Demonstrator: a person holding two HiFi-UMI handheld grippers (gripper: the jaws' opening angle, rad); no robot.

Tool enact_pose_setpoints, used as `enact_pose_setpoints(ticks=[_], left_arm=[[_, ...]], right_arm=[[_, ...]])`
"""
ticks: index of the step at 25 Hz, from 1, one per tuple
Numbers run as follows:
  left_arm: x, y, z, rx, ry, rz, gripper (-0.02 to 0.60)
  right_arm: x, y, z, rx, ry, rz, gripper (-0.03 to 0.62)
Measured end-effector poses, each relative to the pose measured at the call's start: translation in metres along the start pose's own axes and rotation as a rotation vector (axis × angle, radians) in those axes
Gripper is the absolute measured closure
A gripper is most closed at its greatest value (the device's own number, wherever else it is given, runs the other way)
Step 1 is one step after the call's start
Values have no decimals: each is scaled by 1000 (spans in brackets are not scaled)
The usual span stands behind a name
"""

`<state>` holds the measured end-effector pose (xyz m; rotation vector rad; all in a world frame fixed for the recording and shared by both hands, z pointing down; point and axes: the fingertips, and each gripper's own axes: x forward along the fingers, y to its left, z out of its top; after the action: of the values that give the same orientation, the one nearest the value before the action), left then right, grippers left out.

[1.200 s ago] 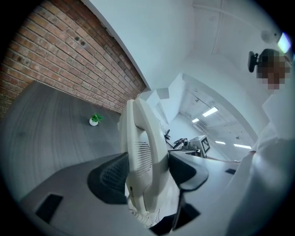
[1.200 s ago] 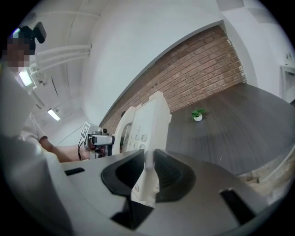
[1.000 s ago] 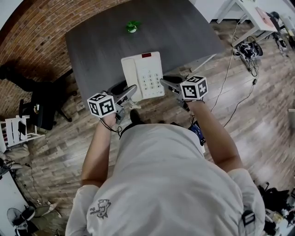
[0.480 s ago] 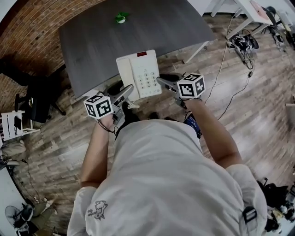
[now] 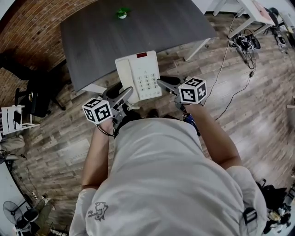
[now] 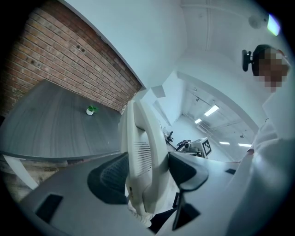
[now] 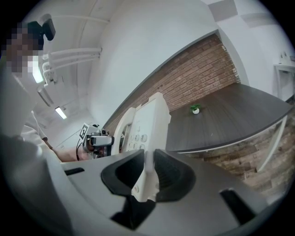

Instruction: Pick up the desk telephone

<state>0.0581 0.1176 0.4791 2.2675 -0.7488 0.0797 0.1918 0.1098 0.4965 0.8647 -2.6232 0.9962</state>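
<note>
The white desk telephone point(image 5: 138, 75) hangs in the air just off the near edge of the dark grey table point(image 5: 138, 32), carried between both grippers. My left gripper point(image 5: 123, 95) is shut on its left side, where the handset point(image 6: 140, 152) lies, the pads pressing both faces. My right gripper point(image 5: 165, 83) is shut on the thin right edge of the phone's body point(image 7: 146, 133), beside the keypad point(image 7: 136, 138). The phone is tilted, keypad facing up toward the head view.
A small green plant point(image 5: 121, 14) stands at the table's far edge. A brick wall point(image 5: 27, 27) runs behind and to the left, with a black chair point(image 5: 39, 94) beside it. Cables point(image 5: 244, 44) and a white table leg point(image 5: 198, 50) lie on the wood floor to the right.
Both grippers have drawn the telephone back off the table toward the person; it now hangs past the near edge over the floor. The grips are unchanged.
</note>
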Motion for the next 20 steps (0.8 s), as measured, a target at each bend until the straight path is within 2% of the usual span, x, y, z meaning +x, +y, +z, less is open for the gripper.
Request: enact_pose_setpoints(ticks=[20], left_arm=[[1,2,-2,5,-7,31,295]], right_arm=[[3,-5,-2,11,-18,25,517]])
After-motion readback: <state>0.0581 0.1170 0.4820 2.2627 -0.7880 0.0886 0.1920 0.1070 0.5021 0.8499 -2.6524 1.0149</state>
